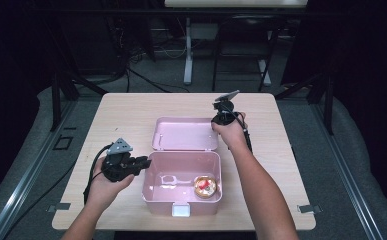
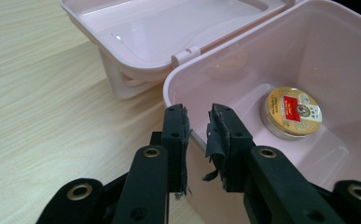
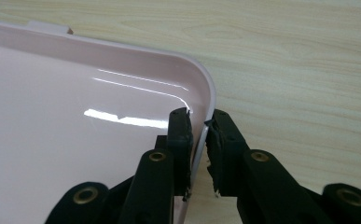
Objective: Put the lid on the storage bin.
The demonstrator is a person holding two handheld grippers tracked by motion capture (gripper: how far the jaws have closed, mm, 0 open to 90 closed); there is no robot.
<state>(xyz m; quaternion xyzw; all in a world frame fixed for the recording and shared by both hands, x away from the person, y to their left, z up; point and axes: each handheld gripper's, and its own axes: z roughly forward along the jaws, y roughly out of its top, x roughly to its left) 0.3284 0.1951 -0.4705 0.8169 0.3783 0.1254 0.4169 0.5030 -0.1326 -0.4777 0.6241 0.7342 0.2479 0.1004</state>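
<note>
the pink box (image 1: 182, 192) stands open near the front of the bench (image 1: 126, 107), and a round gold tin (image 1: 205, 186) is already lying inside it, at its right end. the lid (image 1: 185, 134) is laid back flat behind the box. its right rim is pinched by the right claw (image 3: 199, 122), one pad inside and one outside the edge. the left wall of the box is straddled by the left claw (image 2: 197, 122), which appears pressed on the rim to steady it. the closing is judged to be only begun: the lid has yet to be swung over and latched.
</note>
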